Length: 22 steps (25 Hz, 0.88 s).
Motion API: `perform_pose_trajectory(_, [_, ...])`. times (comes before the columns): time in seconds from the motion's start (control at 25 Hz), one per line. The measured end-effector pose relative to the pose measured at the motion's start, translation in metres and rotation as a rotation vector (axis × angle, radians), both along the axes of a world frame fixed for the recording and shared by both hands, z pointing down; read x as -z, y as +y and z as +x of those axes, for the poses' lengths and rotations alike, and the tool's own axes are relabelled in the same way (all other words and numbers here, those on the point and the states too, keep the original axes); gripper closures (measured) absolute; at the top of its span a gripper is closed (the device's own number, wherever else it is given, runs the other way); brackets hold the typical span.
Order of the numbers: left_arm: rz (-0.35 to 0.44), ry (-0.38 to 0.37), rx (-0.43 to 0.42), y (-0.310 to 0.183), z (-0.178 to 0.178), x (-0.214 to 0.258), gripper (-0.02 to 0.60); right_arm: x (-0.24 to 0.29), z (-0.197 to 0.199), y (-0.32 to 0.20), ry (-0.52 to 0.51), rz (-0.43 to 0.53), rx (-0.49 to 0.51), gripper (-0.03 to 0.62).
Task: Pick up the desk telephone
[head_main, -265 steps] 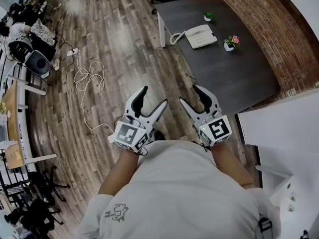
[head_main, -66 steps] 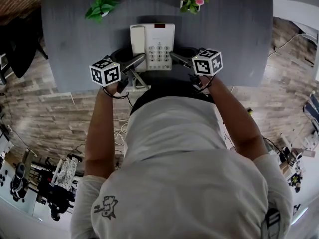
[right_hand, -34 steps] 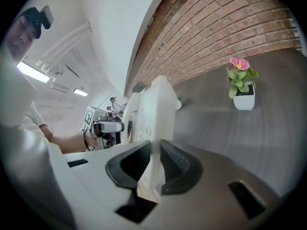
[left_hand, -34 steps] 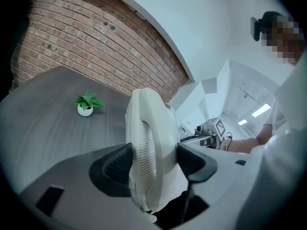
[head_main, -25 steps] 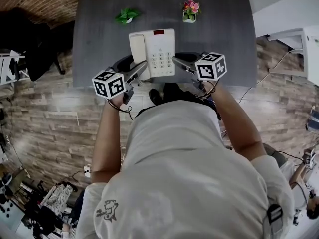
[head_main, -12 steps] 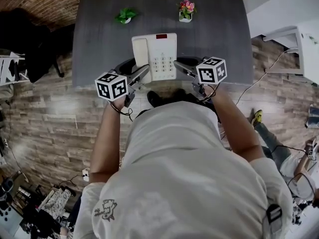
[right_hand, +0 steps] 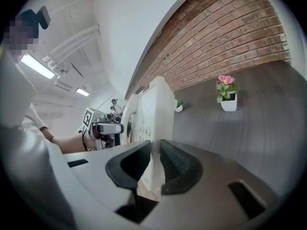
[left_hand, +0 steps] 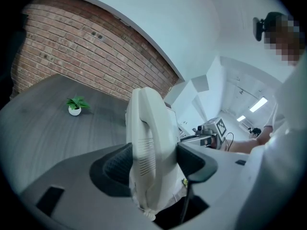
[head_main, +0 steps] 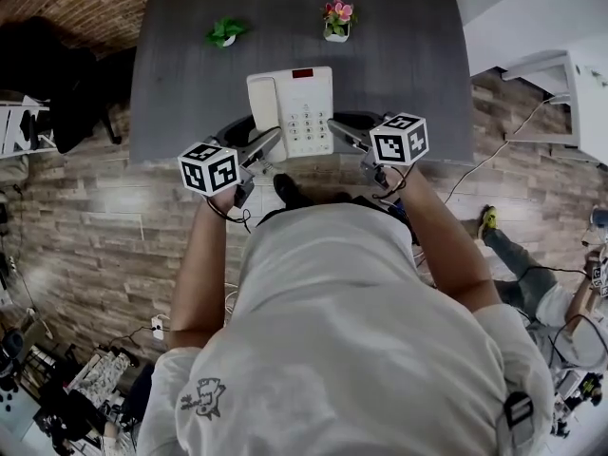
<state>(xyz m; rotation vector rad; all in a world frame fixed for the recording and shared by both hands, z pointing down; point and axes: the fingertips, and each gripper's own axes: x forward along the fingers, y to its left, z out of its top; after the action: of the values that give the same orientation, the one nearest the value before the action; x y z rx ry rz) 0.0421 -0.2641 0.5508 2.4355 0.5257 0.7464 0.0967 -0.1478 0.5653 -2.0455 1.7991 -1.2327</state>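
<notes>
Phone, white, sits between the two tongs over the near edge of the dark grey table, keypad up and handset on its left side. A small red strip lies along its top edge. The print on the keys is too small to read, and no brand name can be made out.

The left gripper is clamped on the handset side. In the left gripper view its dark jaws press from both sides on the handset's slotted end, and a bit of white coiled cord shows under it. The right gripper is clamped on the opposite edge. In the right gripper view its ribbed jaws stand close together with the thin white rim of the phone nipped between them. Whether the phone is clear of the table I cannot tell.

Each gripper carries a marker cube with black square patterns, the left cube and the right cube.

Toward the back of the table stand a small green plant in a white pot and a pot of pink flowers, well apart from the phone. A brick wall runs behind the table. The person's light shirt has a small graphic on the shoulder, unreadable.
</notes>
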Motion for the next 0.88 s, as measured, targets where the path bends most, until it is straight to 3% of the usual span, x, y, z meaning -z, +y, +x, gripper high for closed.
perform_pose_trajectory(0.16, [0.005, -0.021, -0.006, 0.023, 0.005, -0.004, 0.278, -0.006, 0.003, 0.023, -0.019, -0.008, 0.000, 0.528])
perform_pose_trajectory(0.4, [0.015, -0.036, -0.001, 0.113, 0.004, -0.009, 0.278, -0.012, 0.004, 0.113, -0.028, 0.009, 0.001, 0.528])
perform_pose_trajectory(0.88, [0.034, -0.053, 0.028, 0.193, -0.022, -0.011, 0.278, -0.015, -0.017, 0.190, -0.038, 0.041, 0.016, 0.530])
